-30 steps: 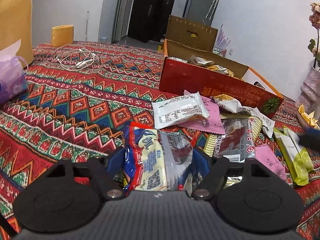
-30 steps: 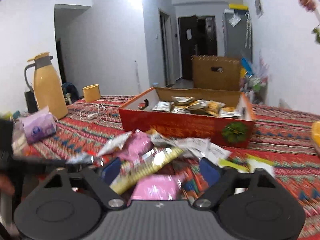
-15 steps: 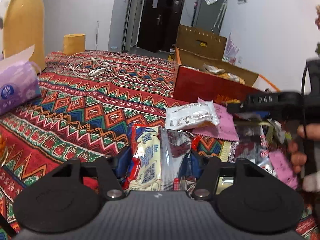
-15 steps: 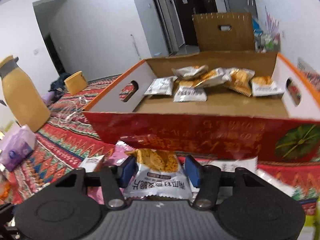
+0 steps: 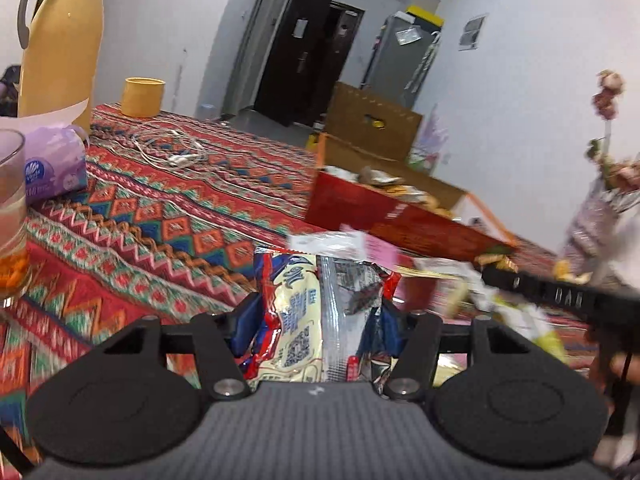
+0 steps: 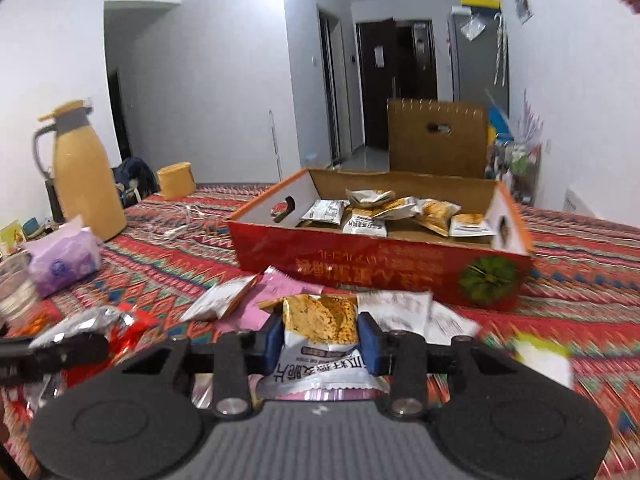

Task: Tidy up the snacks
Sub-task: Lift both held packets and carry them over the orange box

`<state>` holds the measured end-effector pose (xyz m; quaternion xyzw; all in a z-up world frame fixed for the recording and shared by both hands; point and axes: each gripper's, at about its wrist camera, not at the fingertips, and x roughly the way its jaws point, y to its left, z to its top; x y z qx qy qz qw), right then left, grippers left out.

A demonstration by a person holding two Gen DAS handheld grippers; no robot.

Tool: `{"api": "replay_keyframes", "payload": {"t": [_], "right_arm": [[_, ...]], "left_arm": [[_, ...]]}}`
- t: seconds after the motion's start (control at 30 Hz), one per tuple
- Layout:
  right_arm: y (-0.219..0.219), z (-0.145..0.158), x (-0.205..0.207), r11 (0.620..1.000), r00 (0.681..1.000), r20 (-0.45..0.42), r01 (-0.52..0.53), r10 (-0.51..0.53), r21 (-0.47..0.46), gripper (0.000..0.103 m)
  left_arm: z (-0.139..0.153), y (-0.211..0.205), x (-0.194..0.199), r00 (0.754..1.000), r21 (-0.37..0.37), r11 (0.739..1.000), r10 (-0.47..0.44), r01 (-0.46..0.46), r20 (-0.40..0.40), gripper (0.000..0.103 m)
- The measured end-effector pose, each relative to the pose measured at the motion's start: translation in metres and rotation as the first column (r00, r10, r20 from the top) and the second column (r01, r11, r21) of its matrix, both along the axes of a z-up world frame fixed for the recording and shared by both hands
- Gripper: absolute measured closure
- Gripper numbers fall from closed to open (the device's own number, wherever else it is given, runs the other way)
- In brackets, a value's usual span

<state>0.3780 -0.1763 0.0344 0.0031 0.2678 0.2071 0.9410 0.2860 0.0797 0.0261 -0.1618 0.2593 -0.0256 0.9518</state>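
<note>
The orange cracker packet (image 6: 320, 320) is being clamped by the closing right tool (image 6: 320, 338); the red box (image 6: 384, 264) is seen straight ahead. A red-and-cream packet (image 5: 316, 312) is gripped by the left tool (image 5: 316, 328).

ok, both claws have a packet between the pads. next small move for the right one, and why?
Probably lift the right claw and carry it forward over the red box's near wall. Its jaws are closing on the white-and-orange snack packet, which sits between the pads, and similar packets already lie inside that box. The left claw grips a blue-and-yellow packet, so it can follow.
</note>
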Motion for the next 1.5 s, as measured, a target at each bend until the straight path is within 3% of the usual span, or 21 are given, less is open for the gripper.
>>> {"api": "replay_keyframes", "payload": {"t": [0.17,0.4,0.6,0.8,0.97,1.13,1.3,1.5], "right_arm": [[-0.029,-0.001,-0.072,0.998,0.998,0.02,0.054,-0.054,0.033,0.064],[-0.06,-0.021,-0.141,0.994,0.994,-0.038,0.107,-0.106,0.013,0.064],[-0.072,-0.027,-0.172,0.993,0.992,-0.051,0.114,-0.113,0.021,0.064],[-0.078,-0.023,-0.178,0.993,0.994,-0.028,0.11,-0.108,0.047,0.064],[-0.079,-0.016,-0.166,0.994,0.996,-0.018,0.088,-0.087,0.064,0.064],[-0.077,0.01,-0.132,0.995,0.999,0.023,0.032,-0.035,0.09,0.064],[-0.066,0.044,-0.078,0.998,0.996,0.085,-0.002,-0.004,0.07,0.064],[-0.046,0.071,0.015,0.995,0.993,0.12,-0.02,0.009,0.094,0.064]], "left_arm": [[0.01,-0.025,-0.044,0.999,-0.03,0.998,-0.048,0.048,-0.007,0.043],[0.009,-0.054,-0.078,0.995,-0.027,0.995,-0.096,0.095,-0.04,0.043],[0.011,-0.072,-0.097,0.993,-0.006,0.994,-0.108,0.108,-0.045,0.043],[0.015,-0.085,-0.103,0.991,0.041,0.991,-0.124,0.126,-0.042,0.043],[0.033,-0.083,-0.087,0.991,0.056,0.989,-0.135,0.135,-0.01,0.043],[0.063,-0.075,-0.046,0.986,0.116,0.982,-0.155,0.147,0.063,0.043],[0.092,-0.064,0.019,0.985,0.192,0.978,-0.113,0.086,0.131,0.043],[0.11,-0.047,0.115,0.981,0.14,0.987,-0.1,0.077,0.164,0.043]]}}
